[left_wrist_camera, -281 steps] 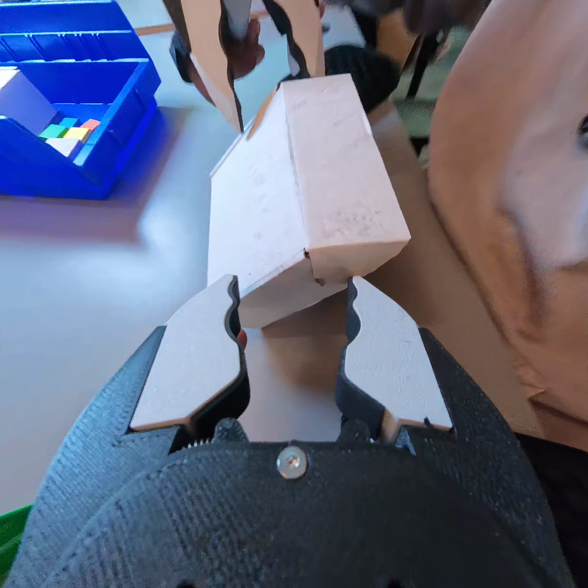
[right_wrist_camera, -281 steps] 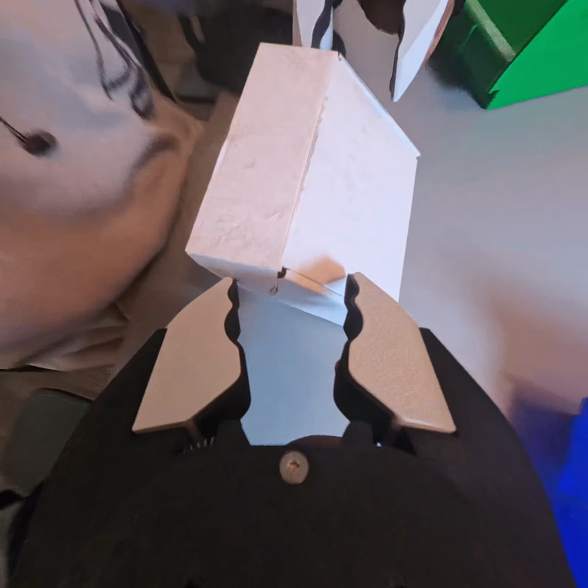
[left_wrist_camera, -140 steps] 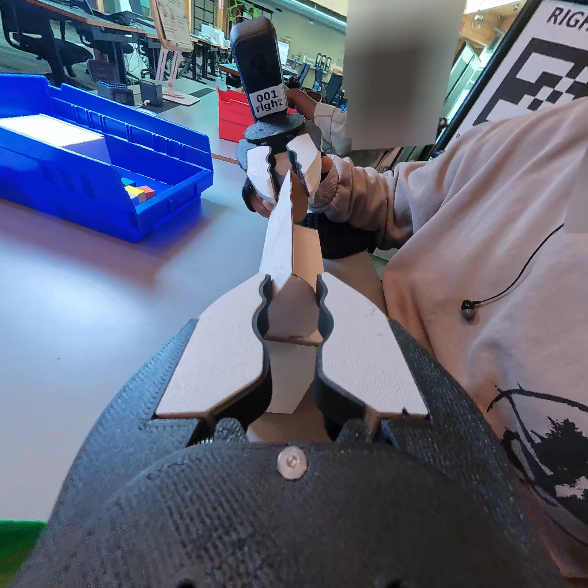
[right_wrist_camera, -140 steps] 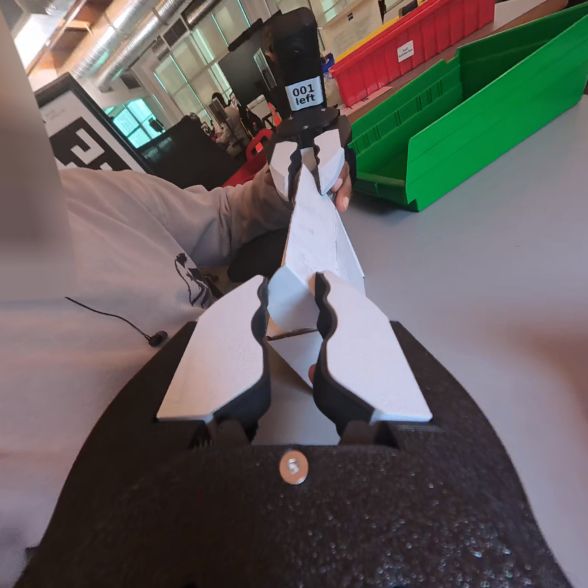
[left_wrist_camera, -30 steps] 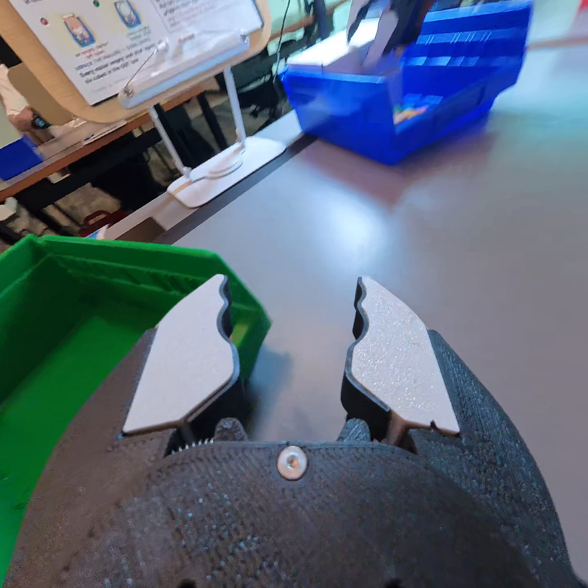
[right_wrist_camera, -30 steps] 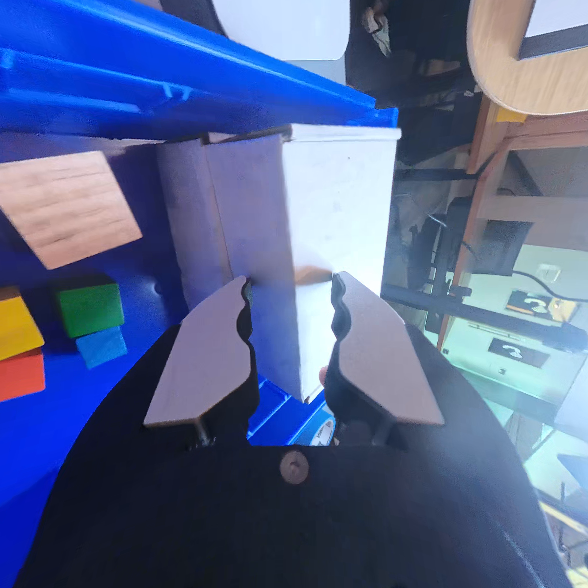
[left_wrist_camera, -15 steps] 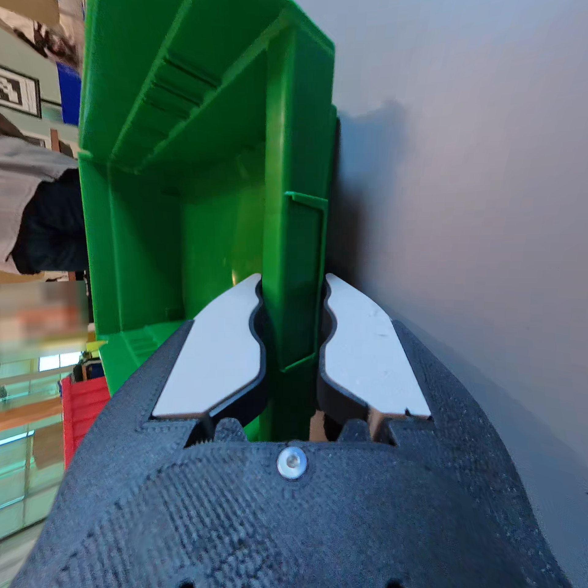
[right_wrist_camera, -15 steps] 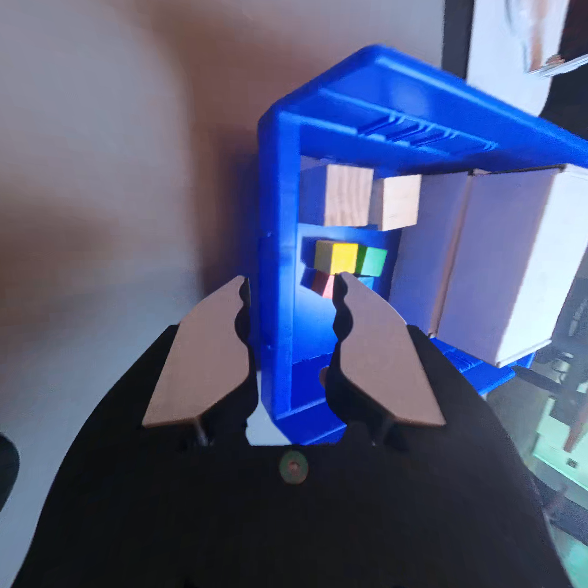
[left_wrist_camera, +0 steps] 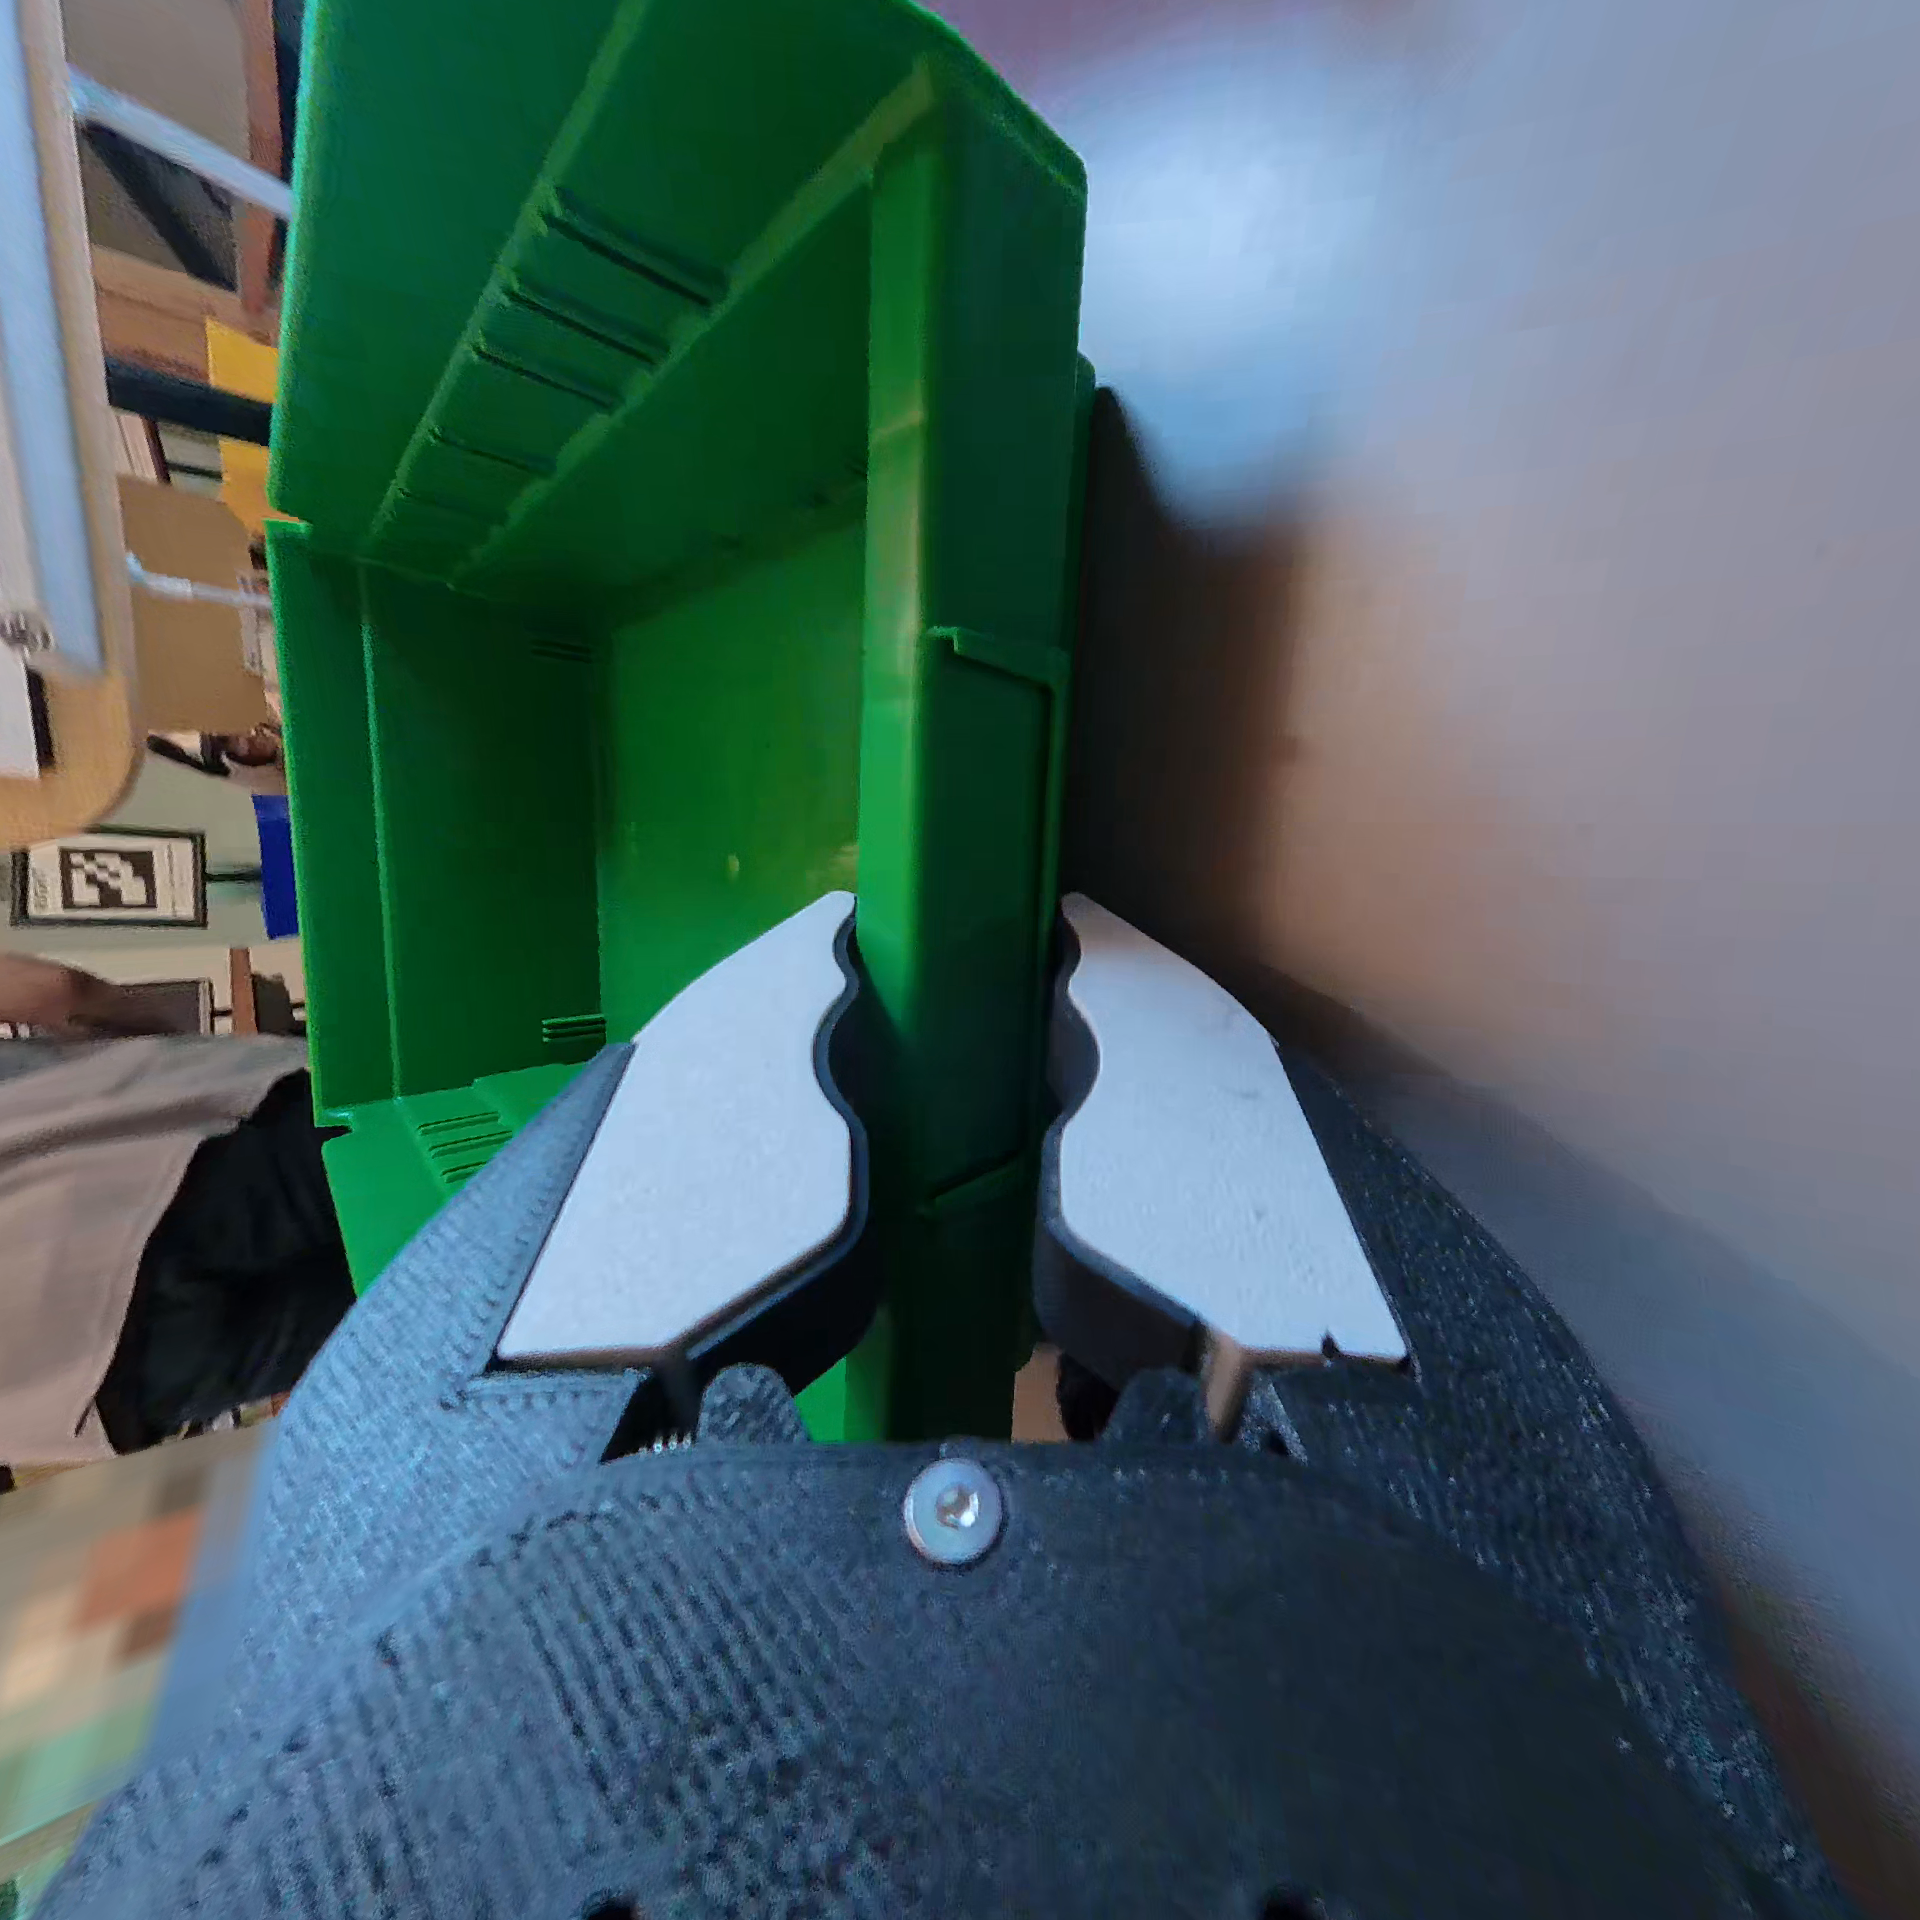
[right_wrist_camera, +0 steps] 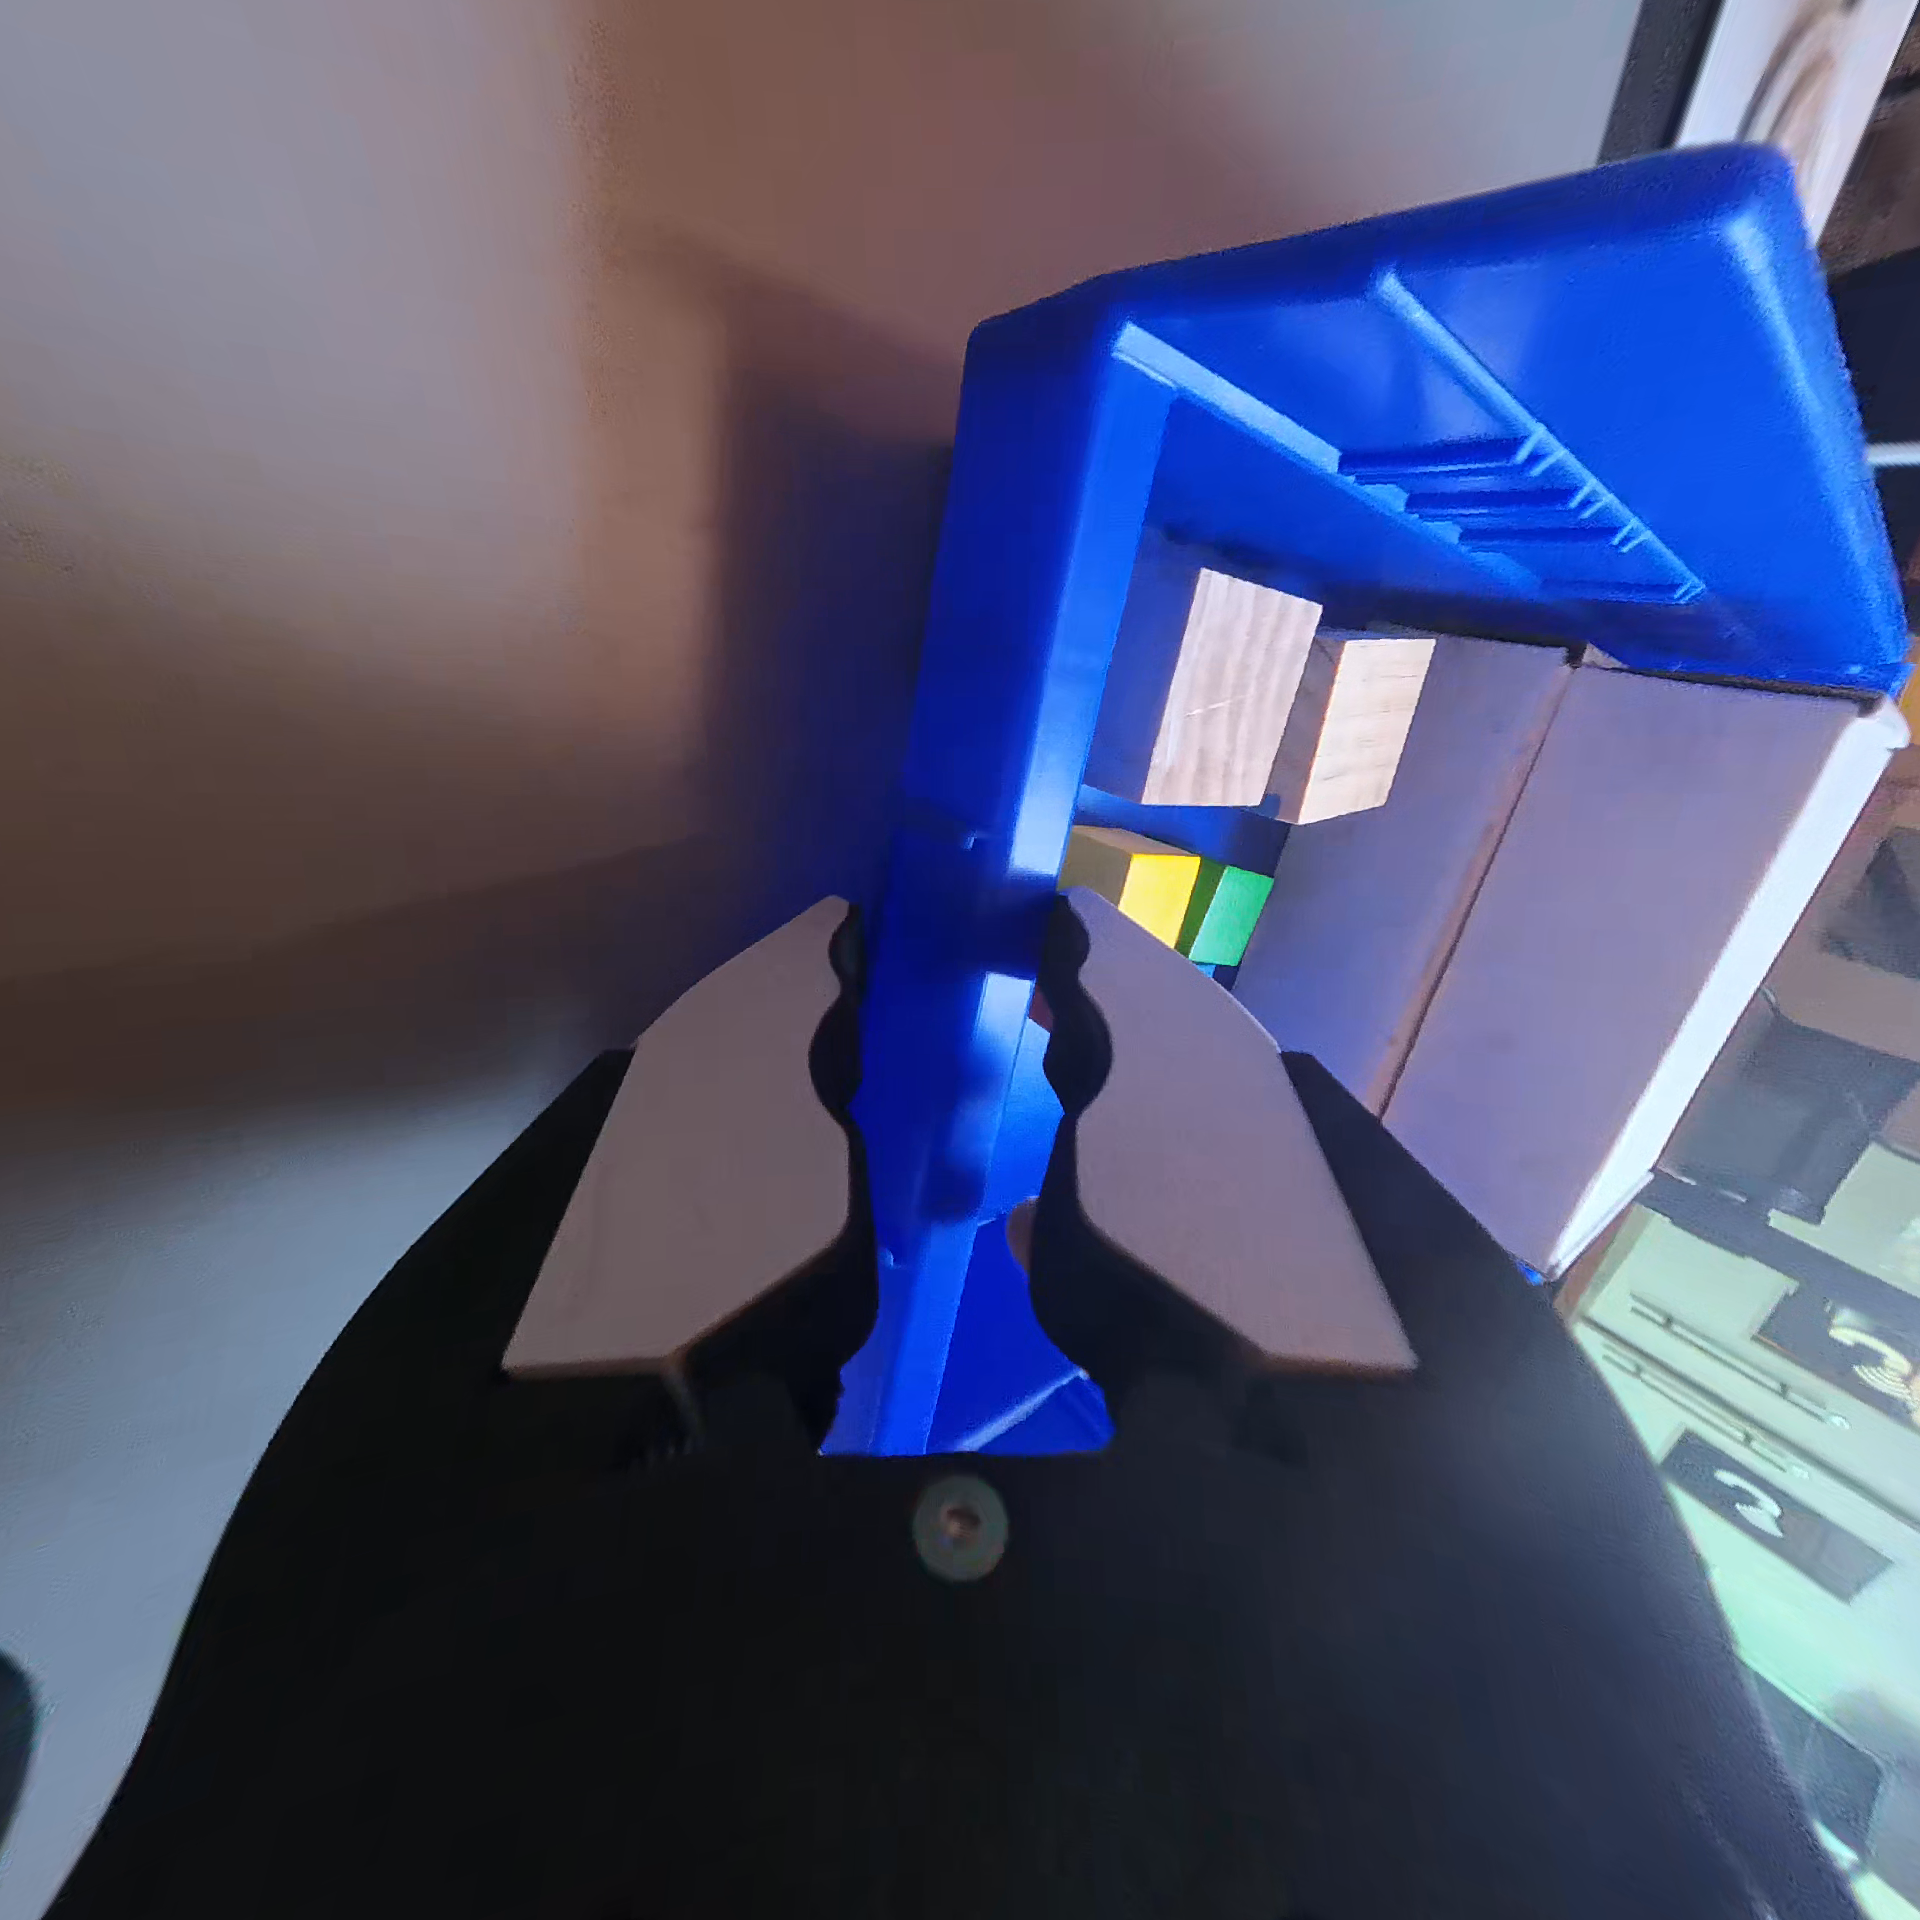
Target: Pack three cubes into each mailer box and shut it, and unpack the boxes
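Note:
My left gripper is shut on the side wall of the green bin; one finger is inside the bin, the other outside against the table. The green bin's inside shows nothing in it. My right gripper is shut on the side wall of the blue bin. Inside the blue bin are a closed white mailer box, two plain wooden cubes, and small yellow and green cubes. Both views are rolled sideways.
The grey table top runs beside the green bin and, in the right wrist view, beside the blue bin. A person's sleeve and shelving lie beyond the green bin. Furniture stands past the blue bin.
One second ago my left gripper was open above the table and my right was at the mailer box in the blue bin. Now each is shut on a bin wall.

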Action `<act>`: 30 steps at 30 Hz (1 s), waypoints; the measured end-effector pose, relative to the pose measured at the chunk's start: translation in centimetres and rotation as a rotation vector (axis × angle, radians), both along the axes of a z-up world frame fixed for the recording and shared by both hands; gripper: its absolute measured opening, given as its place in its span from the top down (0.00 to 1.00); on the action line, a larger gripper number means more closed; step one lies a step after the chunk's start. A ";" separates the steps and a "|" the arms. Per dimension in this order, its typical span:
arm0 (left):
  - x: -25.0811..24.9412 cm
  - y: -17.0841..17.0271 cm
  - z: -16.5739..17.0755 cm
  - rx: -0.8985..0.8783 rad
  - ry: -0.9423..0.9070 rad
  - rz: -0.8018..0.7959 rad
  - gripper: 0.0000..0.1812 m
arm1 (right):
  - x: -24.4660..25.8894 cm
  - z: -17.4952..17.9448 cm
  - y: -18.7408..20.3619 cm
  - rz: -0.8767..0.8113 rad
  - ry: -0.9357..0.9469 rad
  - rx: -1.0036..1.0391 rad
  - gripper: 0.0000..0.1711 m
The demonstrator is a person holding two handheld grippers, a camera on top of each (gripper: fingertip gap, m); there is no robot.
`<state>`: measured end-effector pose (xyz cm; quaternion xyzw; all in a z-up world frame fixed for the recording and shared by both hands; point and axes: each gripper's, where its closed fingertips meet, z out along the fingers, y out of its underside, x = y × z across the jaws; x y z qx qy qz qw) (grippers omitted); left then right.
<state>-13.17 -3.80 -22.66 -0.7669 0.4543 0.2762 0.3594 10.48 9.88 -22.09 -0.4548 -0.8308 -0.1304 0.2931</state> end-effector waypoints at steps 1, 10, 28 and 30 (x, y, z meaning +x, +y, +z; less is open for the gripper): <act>0.3 0.9 0.0 0.001 -0.004 -0.012 0.82 | 0.1 0.0 -1.1 0.016 0.008 0.002 0.81; 3.9 2.1 1.5 0.039 -0.218 -0.038 0.75 | 0.9 0.7 -11.8 0.121 0.208 -0.031 0.82; 18.1 1.5 4.3 0.260 -1.023 0.374 0.83 | 10.5 3.8 -5.1 -0.709 1.031 -0.468 0.90; 18.3 1.6 4.5 0.277 -1.009 0.384 0.87 | 10.9 4.2 -4.6 -0.688 1.006 -0.332 0.92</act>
